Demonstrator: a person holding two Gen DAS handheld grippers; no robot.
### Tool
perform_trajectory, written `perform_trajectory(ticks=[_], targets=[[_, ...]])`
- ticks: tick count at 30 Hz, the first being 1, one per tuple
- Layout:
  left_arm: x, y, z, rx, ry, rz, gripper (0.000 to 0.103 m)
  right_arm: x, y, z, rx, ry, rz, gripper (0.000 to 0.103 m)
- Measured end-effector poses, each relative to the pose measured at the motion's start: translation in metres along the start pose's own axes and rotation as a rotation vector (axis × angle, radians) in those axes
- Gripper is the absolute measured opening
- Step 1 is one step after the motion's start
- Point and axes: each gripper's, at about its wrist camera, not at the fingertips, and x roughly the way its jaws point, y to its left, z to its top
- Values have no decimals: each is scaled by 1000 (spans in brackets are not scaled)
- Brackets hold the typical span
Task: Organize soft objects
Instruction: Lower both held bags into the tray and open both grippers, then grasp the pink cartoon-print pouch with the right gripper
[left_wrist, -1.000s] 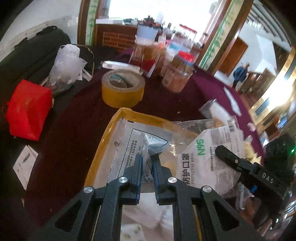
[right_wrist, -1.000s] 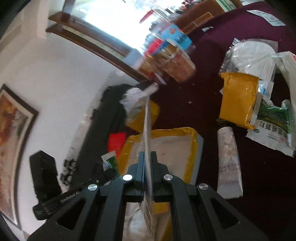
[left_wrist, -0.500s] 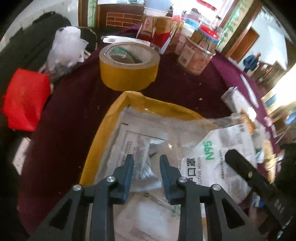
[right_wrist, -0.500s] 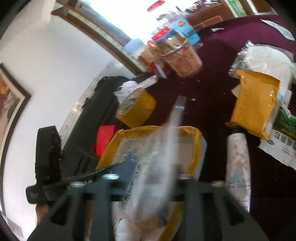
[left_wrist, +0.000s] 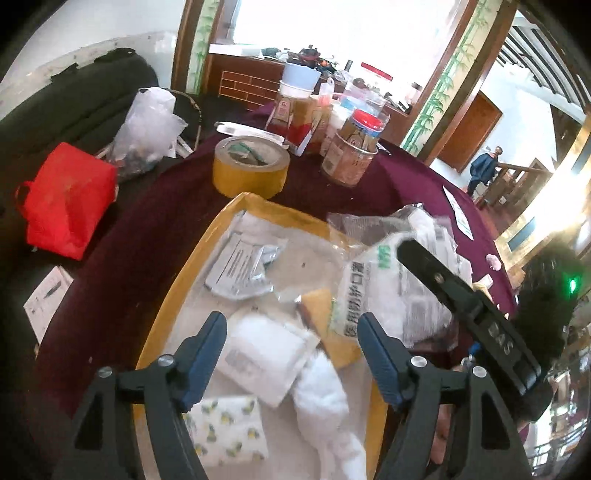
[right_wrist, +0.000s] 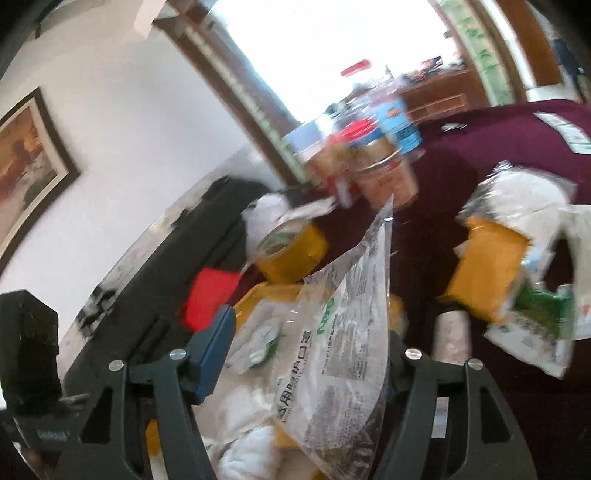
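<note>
A: What is the biggest thing here?

B: The round table with the dark red cloth (left_wrist: 155, 236). On it lies a yellow tray (left_wrist: 173, 291), and just behind the tray stands a wide roll of yellow tape (left_wrist: 251, 171). Behind the tape is a jar with a red lid (left_wrist: 354, 151). To the left, off the table, there is a red bag (left_wrist: 66, 199).

A: And the soft things?

B: Most lie inside the tray: a white packet in clear wrap (left_wrist: 262, 354), a white cloth bundle (left_wrist: 325, 402), a small cloth with lemon print (left_wrist: 225, 430) and a grey foil packet (left_wrist: 240, 269). The N95 mask package (right_wrist: 343, 354) hangs over the right part of the tray, tilted, with one corner pointing up.

A: Do the tools hold something?

B: The left gripper (left_wrist: 290, 347) is above the tray and its jaws are opening; nothing is pressed between them, the packets lie below. The right gripper (right_wrist: 314, 350) is also opening. The mask package is between its fingers and covers the right one, but the left finger (right_wrist: 218, 343) stands clear of it, so the package is released.
</note>
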Motion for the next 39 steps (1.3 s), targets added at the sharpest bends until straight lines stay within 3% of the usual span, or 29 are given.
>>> perform_trajectory(ticks=[2, 4, 7, 10, 17, 21, 28, 31, 35, 39], targets=[[-3, 2, -6, -4, 6, 13, 77, 14, 10, 1, -62, 93, -2, 67], [-1, 5, -10, -17, 20, 19, 77, 10, 12, 2, -90, 67, -78, 68], [4, 9, -9, -35, 21, 6, 77, 11, 1, 3, -47, 109, -94, 69], [20, 3, -4, -20, 64, 22, 77, -4, -13, 8, 2, 81, -174, 69], [20, -6, -19, 22, 58, 41, 77, -92, -40, -22, 94, 15, -98, 69], [6, -20, -39, 12, 38, -28, 77, -144, -41, -46, 71, -21, -91, 69], [-14, -78, -53, 115, -10, -115, 80, -205, -69, -75, 118, -70, -354, 74], [-15, -94, -55, 148, -9, -125, 80, -206, -88, -83, 168, -38, -458, 76], [-8, -104, -58, 159, 14, -126, 80, -189, -105, -90, 243, 21, -461, 76], [-3, -106, -61, 152, 38, -120, 80, -162, -96, -85, 179, 46, -508, 81]])
